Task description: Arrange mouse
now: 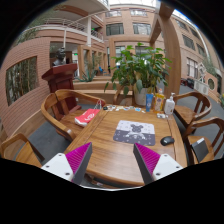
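Mouse (pixel 167 140), small, dark and rounded, is seen lying on the wooden table (pixel 110 160), just off the right edge of the mouse pad (pixel 134 132) and beyond the right finger of the gripper (pixel 113 163). It is held by nothing and rests on the tabletop alone.

The gripper is raised over the near edge of the table and pointed across it, level with the scene ahead. Its two fingers are spread wide apart, with bare wood shown between them and nothing pinched. Each finger is faced with a magenta pad (pixel 80 158) on its inner side, tapering to a narrow tip.

The mouse is shown as a low, glossy oval; finer detail cannot be made out. The mouse pad is a flat rectangle, grey with a mottled pattern, laid near the middle of the table. A red object (pixel 87 116) is set toward the far left of the tabletop.

At the far side, a potted plant (pixel 140 68) with broad green leaves is placed beside several bottles (pixel 160 102). Wooden chairs (pixel 60 105) with curved arms are drawn up around the table. Brick buildings (pixel 40 55) with balconies are seen behind, under daylight.
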The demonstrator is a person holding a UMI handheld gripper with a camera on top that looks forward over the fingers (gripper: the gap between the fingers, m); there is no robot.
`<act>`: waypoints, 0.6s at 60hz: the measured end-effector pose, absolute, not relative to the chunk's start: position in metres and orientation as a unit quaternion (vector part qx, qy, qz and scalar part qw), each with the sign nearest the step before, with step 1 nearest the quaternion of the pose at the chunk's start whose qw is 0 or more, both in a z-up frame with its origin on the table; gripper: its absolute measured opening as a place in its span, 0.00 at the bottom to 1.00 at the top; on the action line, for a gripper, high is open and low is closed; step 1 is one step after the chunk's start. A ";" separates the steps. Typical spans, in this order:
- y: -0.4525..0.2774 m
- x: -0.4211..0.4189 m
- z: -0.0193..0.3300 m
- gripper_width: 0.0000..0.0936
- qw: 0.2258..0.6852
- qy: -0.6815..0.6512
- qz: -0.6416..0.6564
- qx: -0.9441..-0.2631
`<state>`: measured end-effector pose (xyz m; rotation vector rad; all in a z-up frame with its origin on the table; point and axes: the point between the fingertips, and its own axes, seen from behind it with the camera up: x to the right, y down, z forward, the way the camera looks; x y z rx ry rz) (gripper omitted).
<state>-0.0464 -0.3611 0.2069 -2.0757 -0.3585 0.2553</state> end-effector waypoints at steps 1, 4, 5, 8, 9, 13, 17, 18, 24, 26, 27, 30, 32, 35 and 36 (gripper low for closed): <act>-0.362 -0.046 0.205 0.91 0.486 -0.146 0.105 -0.855; -0.362 -0.040 0.196 0.91 0.478 -0.142 0.104 -0.861; -0.361 -0.038 0.192 0.91 0.475 -0.141 0.103 -0.862; -0.355 -0.028 0.175 0.91 0.469 -0.138 0.099 -0.866; -0.353 -0.025 0.170 0.91 0.468 -0.137 0.098 -0.868; -0.345 -0.010 0.146 0.91 0.459 -0.133 0.087 -0.874; -0.337 0.007 0.121 0.91 0.447 -0.125 0.078 -0.882; -0.335 0.012 0.114 0.91 0.443 -0.122 0.076 -0.885; -0.314 0.043 0.080 0.91 0.431 -0.099 0.060 -0.895; -0.305 0.055 0.070 0.91 0.430 -0.089 0.052 -0.897; -0.299 0.062 0.065 0.91 0.431 -0.084 0.048 -0.897; -0.281 0.082 0.053 0.91 0.434 -0.065 0.034 -0.898; -0.268 0.095 0.046 0.91 0.437 -0.054 0.027 -0.897; -0.246 0.112 0.036 0.91 0.442 -0.037 0.020 -0.896; -0.239 0.118 0.033 0.91 0.444 -0.031 0.017 -0.895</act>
